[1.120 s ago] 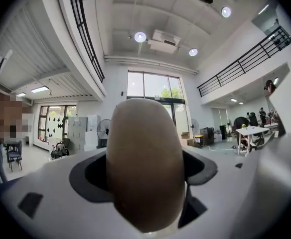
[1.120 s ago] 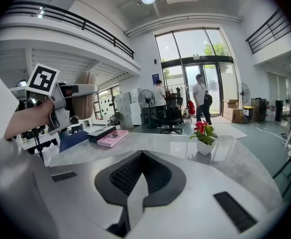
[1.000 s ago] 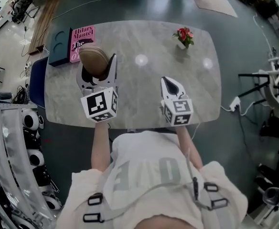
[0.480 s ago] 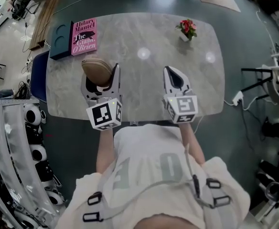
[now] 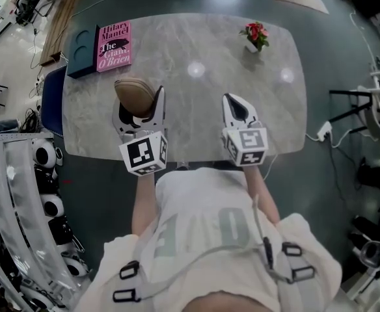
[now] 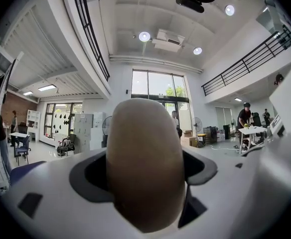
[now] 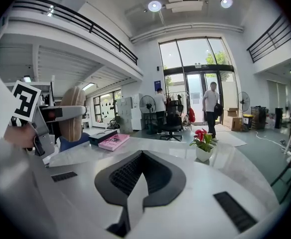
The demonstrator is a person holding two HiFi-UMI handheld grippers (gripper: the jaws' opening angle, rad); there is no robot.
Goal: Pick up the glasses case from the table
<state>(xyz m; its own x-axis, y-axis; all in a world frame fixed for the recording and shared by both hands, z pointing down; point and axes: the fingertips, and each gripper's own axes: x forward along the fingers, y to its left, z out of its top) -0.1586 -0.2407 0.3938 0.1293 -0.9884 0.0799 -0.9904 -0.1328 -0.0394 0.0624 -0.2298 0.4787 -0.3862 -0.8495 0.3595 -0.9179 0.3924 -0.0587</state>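
One tan glasses case (image 5: 135, 91) was squeezed in the left gripper (image 5: 140, 104) over the table (image 5: 196, 38); the right gripper (image 5: 234, 103) was closed, empty.

Tan rounded glasses case (image 5: 133, 90), upright, gripped in left hand-held gripper (image 5: 138, 101)

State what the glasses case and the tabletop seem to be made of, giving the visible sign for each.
The glasses case: probably leather or faux leather, matte tan, no glare. The tabletop: stone or stone-look laminate, polished; grey veins, lamp reflections.
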